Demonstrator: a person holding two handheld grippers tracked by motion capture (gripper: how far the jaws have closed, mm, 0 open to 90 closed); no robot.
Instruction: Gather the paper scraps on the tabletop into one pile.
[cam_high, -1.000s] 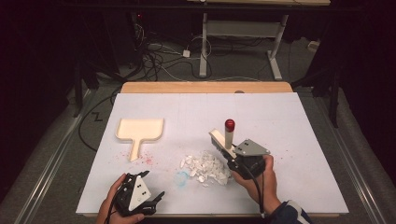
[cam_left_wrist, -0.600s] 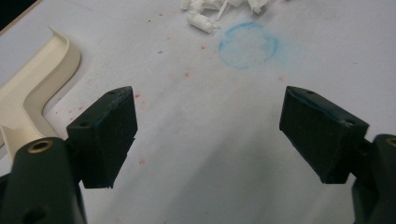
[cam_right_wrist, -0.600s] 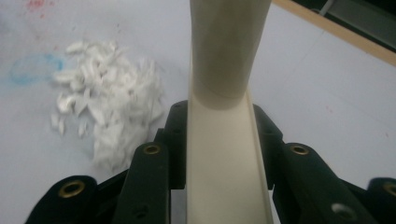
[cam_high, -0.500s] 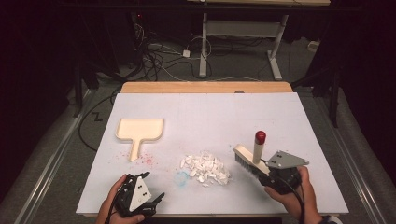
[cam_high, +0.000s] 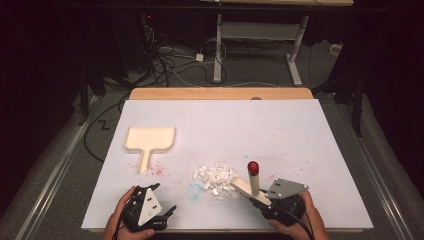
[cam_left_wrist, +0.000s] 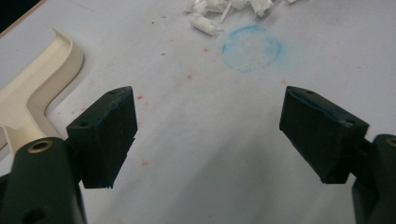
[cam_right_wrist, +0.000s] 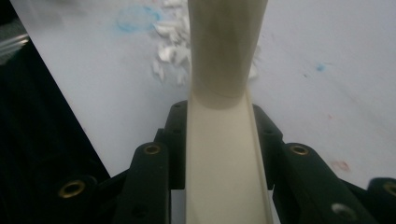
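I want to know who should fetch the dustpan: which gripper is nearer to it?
Left. The left gripper, open, sits just below the dustpan, close to its handle end. The right gripper, shut on the brush, is beyond the scrap pile.

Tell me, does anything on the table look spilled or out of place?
Yes. A pile of white scraps lies loose on the white table cover, beside a smudged blue ring, and small red specks are scattered near the cream dustpan.
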